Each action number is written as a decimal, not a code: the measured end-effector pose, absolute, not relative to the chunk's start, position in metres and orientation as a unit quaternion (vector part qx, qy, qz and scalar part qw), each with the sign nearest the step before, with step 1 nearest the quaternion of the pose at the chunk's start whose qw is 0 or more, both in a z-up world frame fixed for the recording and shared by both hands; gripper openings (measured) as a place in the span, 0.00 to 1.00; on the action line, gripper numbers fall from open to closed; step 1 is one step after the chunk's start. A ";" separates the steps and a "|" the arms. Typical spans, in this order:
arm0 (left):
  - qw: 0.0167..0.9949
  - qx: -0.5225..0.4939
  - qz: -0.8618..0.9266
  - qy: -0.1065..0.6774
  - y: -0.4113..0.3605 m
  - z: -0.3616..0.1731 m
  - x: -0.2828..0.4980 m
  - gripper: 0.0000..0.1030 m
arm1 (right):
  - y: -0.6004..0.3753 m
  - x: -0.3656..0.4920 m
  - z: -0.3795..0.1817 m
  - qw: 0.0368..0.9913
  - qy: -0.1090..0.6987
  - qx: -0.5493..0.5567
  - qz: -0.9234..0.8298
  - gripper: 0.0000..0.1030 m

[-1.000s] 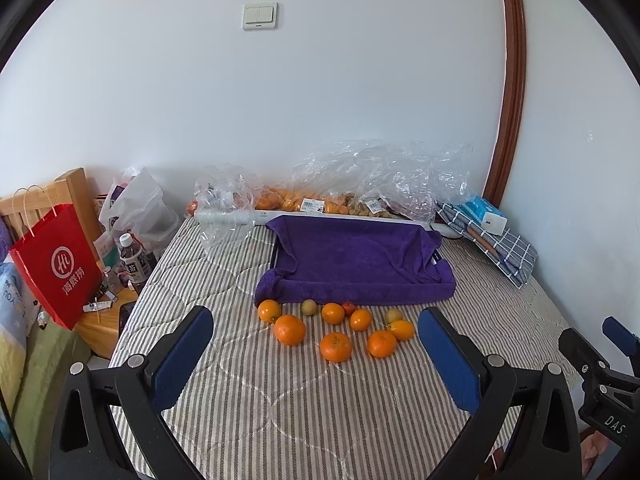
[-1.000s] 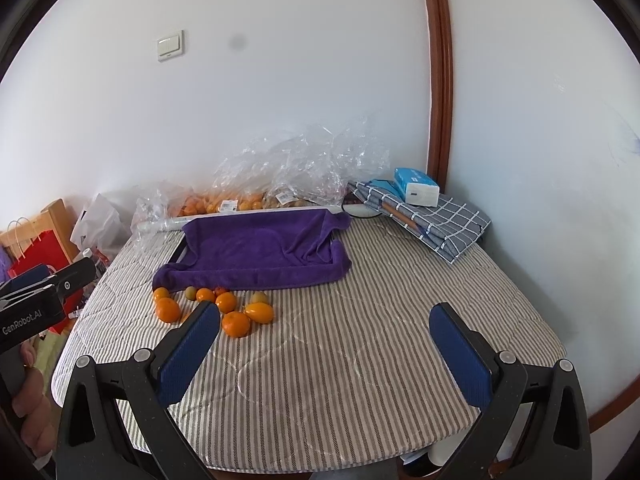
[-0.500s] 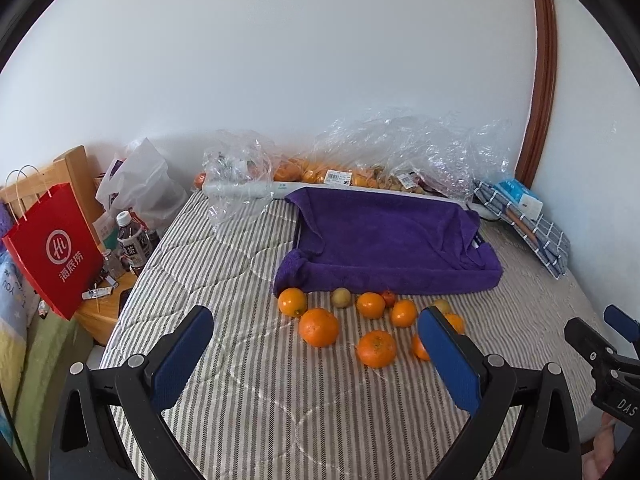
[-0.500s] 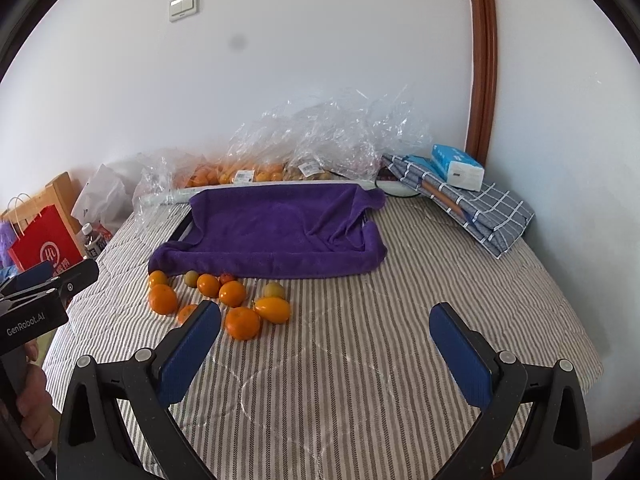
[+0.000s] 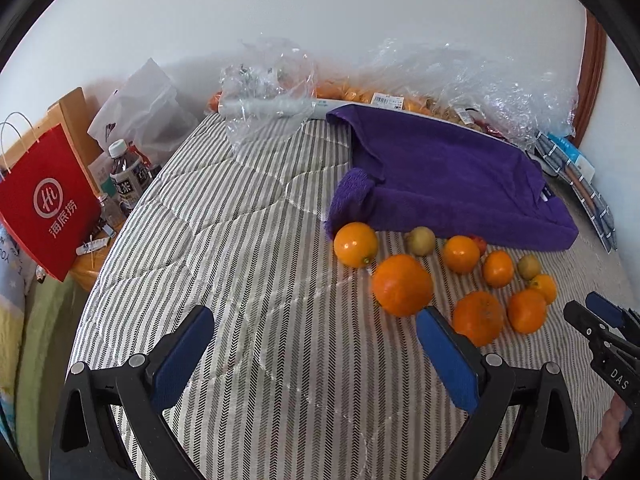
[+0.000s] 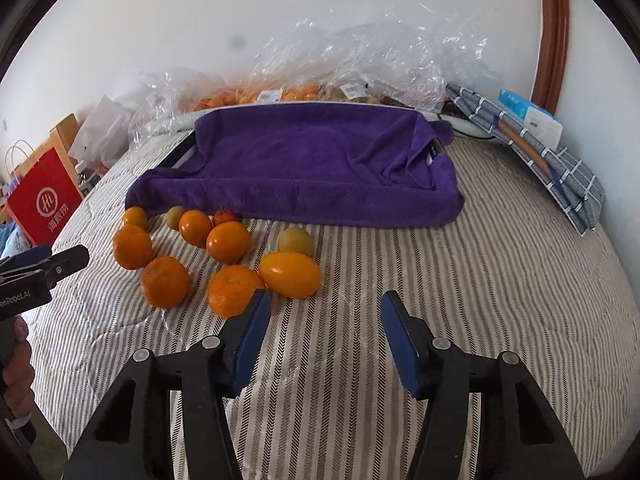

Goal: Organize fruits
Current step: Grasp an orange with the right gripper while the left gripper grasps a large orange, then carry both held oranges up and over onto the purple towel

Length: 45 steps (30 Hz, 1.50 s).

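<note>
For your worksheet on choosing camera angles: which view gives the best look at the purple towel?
The right wrist view: the purple towel lies nearly centred, its whole spread and front fold visible. In the left wrist view, the towel sits off to the right, seen at a slant, more squeezed by the lens.

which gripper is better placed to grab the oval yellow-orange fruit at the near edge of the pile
Right, probably. The oval fruit lies just ahead of the right gripper, whose jaws are closing on nothing. The left gripper faces the big orange instead.
</note>
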<state>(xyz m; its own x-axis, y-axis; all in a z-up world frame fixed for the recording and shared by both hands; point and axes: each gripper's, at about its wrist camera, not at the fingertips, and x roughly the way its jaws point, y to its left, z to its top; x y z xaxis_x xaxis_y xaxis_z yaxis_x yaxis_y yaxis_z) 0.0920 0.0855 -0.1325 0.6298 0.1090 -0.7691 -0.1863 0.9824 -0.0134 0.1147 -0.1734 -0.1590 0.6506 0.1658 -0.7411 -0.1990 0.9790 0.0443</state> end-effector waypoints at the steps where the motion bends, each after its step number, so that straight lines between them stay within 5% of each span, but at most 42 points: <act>1: 0.900 -0.045 0.081 0.426 0.087 -0.136 0.094 0.99 | -0.172 0.119 -0.163 0.907 0.408 -0.022 0.104 0.56; 14: 0.900 -0.082 0.047 0.426 0.096 -0.151 0.108 0.99 | -0.164 0.159 -0.185 0.890 0.427 0.000 0.158 0.53; 18: 0.899 -0.091 0.035 0.427 0.096 -0.155 0.115 0.98 | -0.162 0.164 -0.187 0.884 0.431 0.019 0.178 0.31; 26: 0.900 -0.122 -0.015 0.418 0.085 -0.153 0.125 0.95 | -0.182 0.151 -0.185 0.893 0.427 0.017 0.141 0.31; 29: 0.901 -0.109 -0.017 0.420 0.074 -0.158 0.132 0.89 | -0.195 0.144 -0.186 0.897 0.424 0.016 0.123 0.31; 32: 0.894 -0.122 -0.034 0.429 0.068 -0.162 0.137 0.67 | -0.201 0.139 -0.188 0.896 0.428 0.015 0.121 0.31; 34: 0.895 -0.127 -0.034 0.426 0.065 -0.164 0.139 0.65 | -0.202 0.138 -0.190 0.898 0.424 0.015 0.119 0.31; 38: 0.896 -0.127 -0.045 0.424 0.064 -0.165 0.138 0.40 | -0.203 0.140 -0.191 0.899 0.421 0.019 0.117 0.31; 45: 0.895 -0.141 -0.042 0.421 0.072 -0.161 0.126 0.39 | -0.210 0.132 -0.185 0.905 0.410 0.030 0.108 0.31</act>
